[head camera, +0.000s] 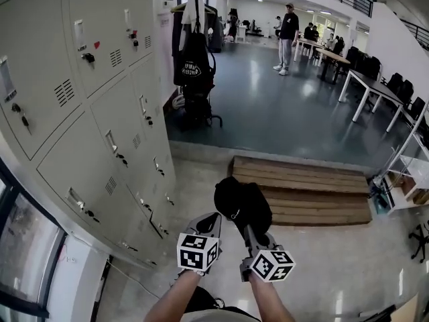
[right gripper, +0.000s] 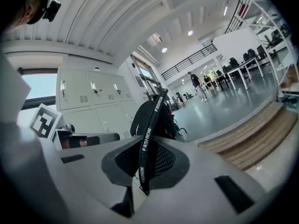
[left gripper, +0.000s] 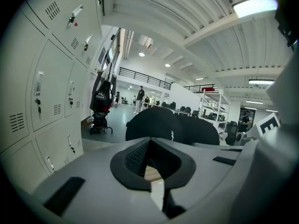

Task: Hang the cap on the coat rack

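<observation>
A black cap (head camera: 236, 200) hangs in front of me at waist height. My right gripper (head camera: 247, 231) is shut on its black strap (right gripper: 148, 139), printed FASHION, which runs between the jaws (right gripper: 144, 168). My left gripper (head camera: 212, 220) sits just left of the cap, apart from it. Its jaws (left gripper: 149, 166) stand slightly open with nothing between them, and the cap (left gripper: 161, 125) shows beyond. The coat rack (head camera: 195, 7) stands far ahead beside the lockers. A black bag (head camera: 193, 62) and a white garment hang on it. In the left gripper view the rack (left gripper: 103, 90) is at the left.
Grey lockers (head camera: 100, 113) line the left side. Wooden pallet steps (head camera: 301, 188) lie ahead on the right, leading down to a dark polished floor. A person (head camera: 287, 39) stands far back. Tables and chairs (head camera: 375, 89) fill the right, with a white shelf (head camera: 410, 176) nearer.
</observation>
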`<state>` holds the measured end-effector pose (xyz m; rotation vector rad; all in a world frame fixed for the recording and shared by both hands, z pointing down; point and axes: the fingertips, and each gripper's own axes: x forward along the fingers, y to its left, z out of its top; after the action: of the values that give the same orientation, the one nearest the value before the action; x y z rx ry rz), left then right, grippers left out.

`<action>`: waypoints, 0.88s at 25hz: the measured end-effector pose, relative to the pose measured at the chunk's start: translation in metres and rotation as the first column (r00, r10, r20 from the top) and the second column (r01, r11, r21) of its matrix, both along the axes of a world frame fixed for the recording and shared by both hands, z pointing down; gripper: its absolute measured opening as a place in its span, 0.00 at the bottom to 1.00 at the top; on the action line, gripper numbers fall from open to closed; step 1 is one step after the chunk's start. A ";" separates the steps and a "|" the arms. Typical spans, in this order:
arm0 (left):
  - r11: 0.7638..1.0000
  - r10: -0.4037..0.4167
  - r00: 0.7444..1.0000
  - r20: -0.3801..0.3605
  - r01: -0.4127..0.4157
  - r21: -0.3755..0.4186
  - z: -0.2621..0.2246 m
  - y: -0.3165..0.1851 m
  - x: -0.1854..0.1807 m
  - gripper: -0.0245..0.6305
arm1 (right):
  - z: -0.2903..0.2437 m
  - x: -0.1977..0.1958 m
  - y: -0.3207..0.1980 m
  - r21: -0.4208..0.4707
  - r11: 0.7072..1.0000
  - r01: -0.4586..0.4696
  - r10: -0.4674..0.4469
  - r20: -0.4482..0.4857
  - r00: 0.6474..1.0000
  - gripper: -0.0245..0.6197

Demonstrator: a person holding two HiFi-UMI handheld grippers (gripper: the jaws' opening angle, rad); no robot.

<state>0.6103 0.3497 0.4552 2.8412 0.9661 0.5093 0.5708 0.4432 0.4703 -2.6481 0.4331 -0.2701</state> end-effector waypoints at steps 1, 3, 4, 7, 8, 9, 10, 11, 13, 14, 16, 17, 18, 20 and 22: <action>1.000 -0.001 1.000 0.001 0.001 0.000 0.001 0.003 0.010 0.04 | 0.001 0.009 0.003 -0.001 1.000 0.003 -0.003 0.001 1.000 0.07; 1.000 -0.005 1.000 0.004 0.005 -0.004 0.004 0.009 0.030 0.04 | 0.003 0.026 0.008 -0.005 1.000 0.010 -0.010 0.003 1.000 0.07; 1.000 -0.005 1.000 0.008 0.005 -0.003 0.006 0.012 0.040 0.04 | 0.005 0.034 0.010 -0.006 1.000 0.012 -0.012 0.005 1.000 0.07; 1.000 -0.003 1.000 0.014 0.003 0.009 0.010 0.021 0.074 0.04 | 0.010 0.064 0.018 -0.004 1.000 0.010 -0.010 0.008 1.000 0.07; 1.000 -0.004 1.000 0.013 0.004 0.011 0.011 0.023 0.088 0.04 | 0.011 0.076 0.021 -0.004 1.000 0.008 -0.008 0.008 1.000 0.07; 1.000 -0.004 1.000 0.012 0.004 0.012 0.012 0.025 0.102 0.04 | 0.013 0.090 0.023 -0.003 1.000 0.004 -0.004 0.010 1.000 0.07; 1.000 -0.003 1.000 0.010 0.002 0.012 0.013 0.025 0.116 0.04 | 0.015 0.105 0.023 -0.002 1.000 0.001 -0.001 0.011 1.000 0.07; 1.000 0.000 1.000 0.009 0.000 0.012 0.014 0.025 0.132 0.04 | 0.017 0.122 0.023 0.001 1.000 -0.001 0.001 0.011 1.000 0.07; 1.000 0.005 1.000 0.009 -0.006 0.011 0.016 0.022 0.166 0.04 | 0.017 0.157 0.018 0.009 1.000 -0.001 0.001 0.007 1.000 0.07; 1.000 0.007 1.000 0.008 -0.007 0.010 0.016 0.020 0.186 0.04 | 0.017 0.176 0.016 0.011 1.000 -0.001 0.001 0.002 1.000 0.07; 1.000 0.006 1.000 0.000 -0.006 0.008 0.012 0.014 0.227 0.04 | 0.013 0.216 0.011 0.011 1.000 -0.004 0.004 -0.005 1.000 0.07; 1.000 0.005 1.000 -0.004 -0.004 0.009 0.009 0.012 0.247 0.04 | 0.011 0.236 0.009 0.008 1.000 -0.007 0.007 -0.006 1.000 0.07; 1.000 0.003 1.000 -0.008 -0.003 0.011 0.006 0.008 0.267 0.04 | 0.009 0.256 0.007 0.006 1.000 -0.009 0.009 -0.005 1.000 0.07; 1.000 0.001 1.000 -0.017 -0.001 0.016 0.000 0.001 0.305 0.04 | 0.004 0.296 0.002 0.007 1.000 -0.016 0.016 -0.010 1.000 0.07; 1.000 0.000 1.000 -0.025 0.001 0.018 -0.006 -0.008 0.343 0.04 | -0.003 0.337 -0.005 0.013 1.000 -0.018 0.019 -0.020 1.000 0.07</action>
<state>0.9530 0.3419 0.4495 2.8701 0.9701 0.4856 0.9080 0.4387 0.4670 -2.6430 0.4155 -0.2340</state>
